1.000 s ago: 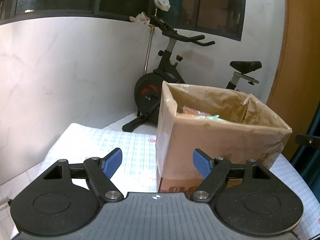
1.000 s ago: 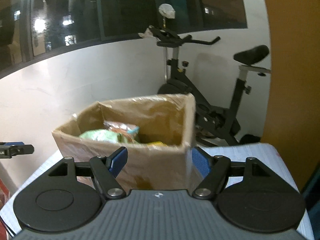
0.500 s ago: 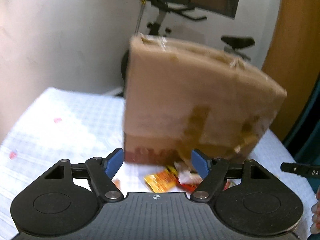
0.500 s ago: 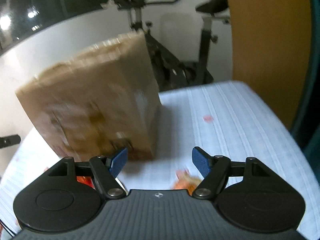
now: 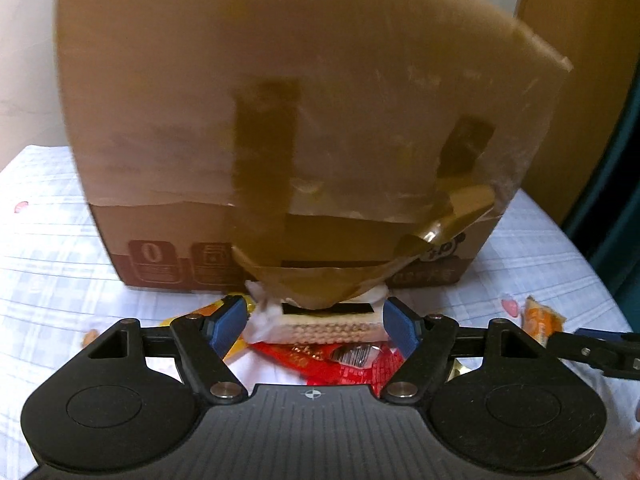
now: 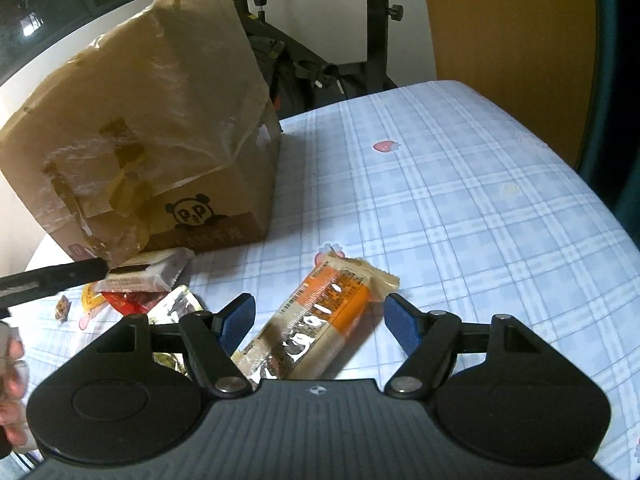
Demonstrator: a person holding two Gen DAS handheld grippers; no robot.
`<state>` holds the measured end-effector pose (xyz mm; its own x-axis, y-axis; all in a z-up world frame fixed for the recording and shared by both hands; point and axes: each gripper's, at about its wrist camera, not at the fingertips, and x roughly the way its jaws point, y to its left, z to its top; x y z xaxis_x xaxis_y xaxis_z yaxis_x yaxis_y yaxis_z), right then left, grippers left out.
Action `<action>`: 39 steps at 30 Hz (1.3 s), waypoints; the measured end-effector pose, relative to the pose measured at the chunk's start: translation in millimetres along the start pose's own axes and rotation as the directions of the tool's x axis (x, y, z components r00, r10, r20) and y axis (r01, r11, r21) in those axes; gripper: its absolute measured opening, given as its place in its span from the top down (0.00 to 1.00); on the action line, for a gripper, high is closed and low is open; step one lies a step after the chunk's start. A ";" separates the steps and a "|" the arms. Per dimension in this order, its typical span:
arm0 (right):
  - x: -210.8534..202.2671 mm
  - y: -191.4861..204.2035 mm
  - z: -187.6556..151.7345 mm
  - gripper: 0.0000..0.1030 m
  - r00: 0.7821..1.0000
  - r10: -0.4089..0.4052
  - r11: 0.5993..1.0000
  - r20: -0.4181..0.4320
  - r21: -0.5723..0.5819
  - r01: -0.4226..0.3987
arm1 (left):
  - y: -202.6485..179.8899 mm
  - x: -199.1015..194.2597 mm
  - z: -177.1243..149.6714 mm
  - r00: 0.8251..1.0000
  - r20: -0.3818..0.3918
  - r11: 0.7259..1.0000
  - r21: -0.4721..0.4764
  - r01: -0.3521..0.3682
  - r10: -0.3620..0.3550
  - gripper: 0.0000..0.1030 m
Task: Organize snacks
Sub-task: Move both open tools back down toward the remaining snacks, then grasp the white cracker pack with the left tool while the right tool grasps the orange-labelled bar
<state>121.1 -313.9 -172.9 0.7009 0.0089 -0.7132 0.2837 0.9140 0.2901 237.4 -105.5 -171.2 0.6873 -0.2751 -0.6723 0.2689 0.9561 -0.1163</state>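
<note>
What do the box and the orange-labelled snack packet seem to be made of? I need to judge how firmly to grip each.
Box: brown corrugated cardboard by its look, matte, patched with glossy wrinkled tape. Orange-labelled packet: thin plastic or foil film, probably; it glints and has a crimped end seal.

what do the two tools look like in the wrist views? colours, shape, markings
Both look alike. The left tool and the right tool each have a matte black body with a ribbed top plate bearing a small white crosshair mark, two rounded black lobes with circular recesses, black linkage arms with silver pivot screws, and blue ridged fingertip pads. No cables or sleeves are visible.
</note>
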 end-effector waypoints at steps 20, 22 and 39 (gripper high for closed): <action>13.1 -9.1 -3.0 0.28 0.999 0.031 0.999 -0.021 0.031 -0.031 | -34.3 47.4 9.5 0.997 -0.037 0.984 0.171 -0.054 0.062 0.10; 13.6 -9.8 -3.6 0.28 0.999 0.034 0.999 -0.022 0.036 -0.033 | -30.4 44.5 8.1 0.998 -0.041 0.986 0.162 -0.047 0.054 0.10; 21.4 7.7 -12.5 0.34 0.995 0.090 0.996 -0.052 -0.019 -0.091 | 10.3 1.9 -27.8 0.992 -0.088 0.992 0.094 -0.086 0.095 0.11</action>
<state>130.1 -301.5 -193.9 0.6885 0.1117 -0.7166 0.2066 0.9169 0.3415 222.8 -93.4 -194.1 0.6475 -0.1735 -0.7420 0.2710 0.9625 0.0115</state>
